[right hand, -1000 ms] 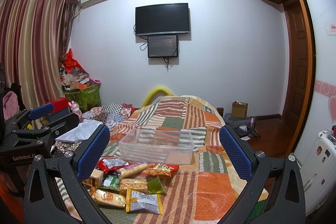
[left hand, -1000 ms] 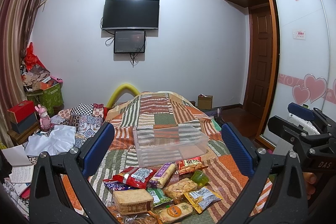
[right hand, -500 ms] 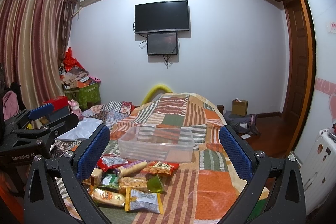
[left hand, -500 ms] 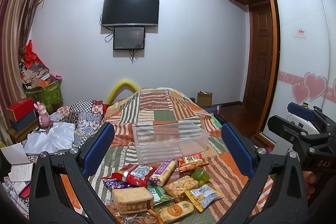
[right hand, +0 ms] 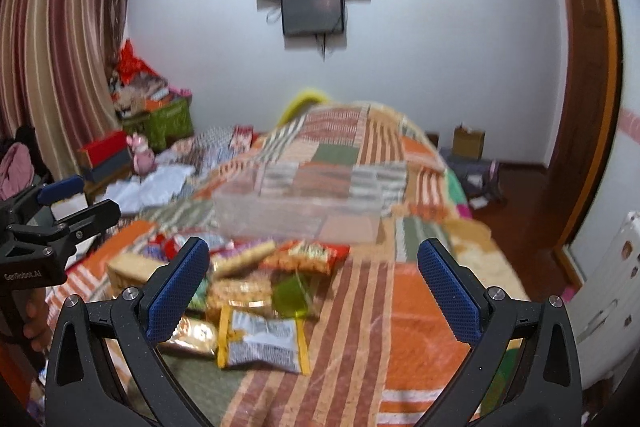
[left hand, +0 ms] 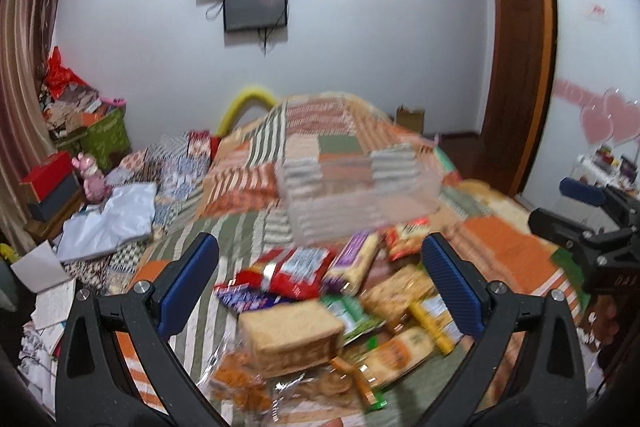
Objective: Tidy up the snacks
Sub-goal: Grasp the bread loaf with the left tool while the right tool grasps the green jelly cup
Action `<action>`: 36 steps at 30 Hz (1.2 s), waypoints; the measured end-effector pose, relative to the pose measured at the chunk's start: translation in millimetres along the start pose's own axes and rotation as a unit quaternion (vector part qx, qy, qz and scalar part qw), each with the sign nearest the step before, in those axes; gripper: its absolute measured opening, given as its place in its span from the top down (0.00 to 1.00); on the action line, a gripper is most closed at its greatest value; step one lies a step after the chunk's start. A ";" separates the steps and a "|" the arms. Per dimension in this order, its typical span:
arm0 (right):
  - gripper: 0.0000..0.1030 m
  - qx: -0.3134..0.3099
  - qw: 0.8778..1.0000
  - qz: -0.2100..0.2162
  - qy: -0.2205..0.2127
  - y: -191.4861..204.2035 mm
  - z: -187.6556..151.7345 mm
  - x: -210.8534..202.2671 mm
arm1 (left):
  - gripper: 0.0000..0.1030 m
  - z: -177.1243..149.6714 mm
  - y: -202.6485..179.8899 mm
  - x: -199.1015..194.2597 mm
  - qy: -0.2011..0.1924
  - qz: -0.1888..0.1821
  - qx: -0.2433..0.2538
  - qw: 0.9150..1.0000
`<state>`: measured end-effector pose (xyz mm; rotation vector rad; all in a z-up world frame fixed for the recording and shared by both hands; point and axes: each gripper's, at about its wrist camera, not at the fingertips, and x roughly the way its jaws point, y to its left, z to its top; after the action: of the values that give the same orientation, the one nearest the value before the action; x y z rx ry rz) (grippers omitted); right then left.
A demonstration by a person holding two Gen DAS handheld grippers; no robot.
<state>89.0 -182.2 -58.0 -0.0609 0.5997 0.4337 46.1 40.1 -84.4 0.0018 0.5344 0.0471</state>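
- On the patchwork bed [right hand: 420, 307], a clear bin [left hand: 356, 195] sits beyond a heap of snacks [left hand: 332, 311]; its long axis runs across the bed, left to right in both views, open side up.
- The snacks lie just in front of the bin, on the near side, touching and overlapping each other.
- A purple-and-cream bar [left hand: 358, 261] lies with its long axis running toward the bin, one end near the bin's front wall.
- A bread pack [left hand: 292, 337] lies flat near the front of the heap, long side across the view.
- A white-and-yellow packet [right hand: 264, 341] is the nearest in the right wrist view, long axis across; a green jelly cup [right hand: 294, 295] sits just behind it, seemingly tilted, though blur makes that unsure.
- The left gripper [left hand: 320, 287] hangs over the heap, jaws wide apart, nothing between them.
- The right gripper [right hand: 314, 291] is likewise spread wide and empty, over the heap's right edge and bare quilt.
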 end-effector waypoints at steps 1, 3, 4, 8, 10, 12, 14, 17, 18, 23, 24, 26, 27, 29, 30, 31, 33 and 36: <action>0.00 -0.001 1.000 0.002 0.011 -1.3 -2.9 5.4 | 0.00 -3.9 3.1 5.3 0.010 0.002 -0.001 1.000; 0.00 -0.002 1.000 0.006 0.030 -2.1 -7.5 14.5 | 0.00 -11.5 10.5 15.4 0.031 0.007 -0.006 0.999; 0.00 -0.002 0.999 0.009 0.039 -2.1 -10.0 19.5 | 0.00 -15.0 14.6 19.7 0.040 0.009 -0.010 0.999; 0.00 -0.002 0.997 0.020 0.069 -1.1 -18.2 36.3 | 0.00 -28.3 31.4 33.9 0.077 0.011 -0.032 0.996; 0.00 -0.001 0.997 0.021 0.081 -2.5 -21.4 46.7 | 0.00 -34.5 36.5 42.3 0.098 0.007 -0.042 0.994; 0.00 0.002 0.996 0.021 0.091 -3.6 -24.3 57.5 | 0.00 -38.6 39.0 49.0 0.114 0.000 -0.050 0.992; 0.00 0.008 0.994 0.024 0.102 -6.9 -26.4 67.5 | 0.00 -42.0 38.9 56.6 0.125 -0.007 -0.056 0.991; 0.03 0.011 0.993 0.023 0.115 -7.9 -29.0 79.0 | 0.00 -42.8 33.6 64.7 0.133 -0.018 -0.056 0.989; 0.05 0.011 0.992 0.023 0.120 -9.2 -29.9 83.1 | 0.00 -42.8 31.4 67.4 0.136 -0.019 -0.052 0.989; 0.17 0.021 0.988 0.031 0.148 -13.7 -32.2 103.5 | 0.00 -49.3 25.0 84.2 0.159 -0.023 -0.044 0.986; 0.20 0.026 0.987 0.036 0.156 -14.9 -33.2 107.8 | 0.00 -50.7 25.5 87.6 0.163 -0.023 -0.047 0.985; 0.24 0.031 0.985 0.044 0.166 -15.1 -35.0 113.5 | 0.01 -53.3 28.2 93.9 0.171 -0.029 -0.057 0.983; 0.26 0.031 0.983 0.049 0.173 -14.5 -36.3 116.7 | 0.02 -54.3 29.2 94.7 0.172 -0.030 -0.060 0.983; 0.29 0.028 0.982 0.054 0.180 -11.7 -37.8 121.8 | 0.08 -55.7 30.6 97.5 0.173 -0.027 -0.061 0.983; 0.29 0.027 0.982 0.056 0.180 -11.2 -38.8 122.5 | 0.08 -56.4 31.3 98.3 0.172 -0.027 -0.062 0.983; 0.29 0.026 0.982 0.057 0.180 -10.7 -38.4 123.0 | 0.08 -56.7 32.6 99.1 0.170 -0.028 -0.064 0.983; 0.29 0.026 0.981 0.060 0.182 -10.8 -38.4 124.6 | 0.09 -57.2 33.6 99.7 0.167 -0.028 -0.066 0.983; 0.30 0.034 0.979 0.069 0.187 -11.9 -39.2 124.5 | 0.09 -58.4 33.8 98.9 0.162 -0.026 -0.066 0.984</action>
<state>164.9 -153.1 -160.8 -0.0350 0.9936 0.5397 99.9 77.8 -184.5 -0.1510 0.8568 0.0308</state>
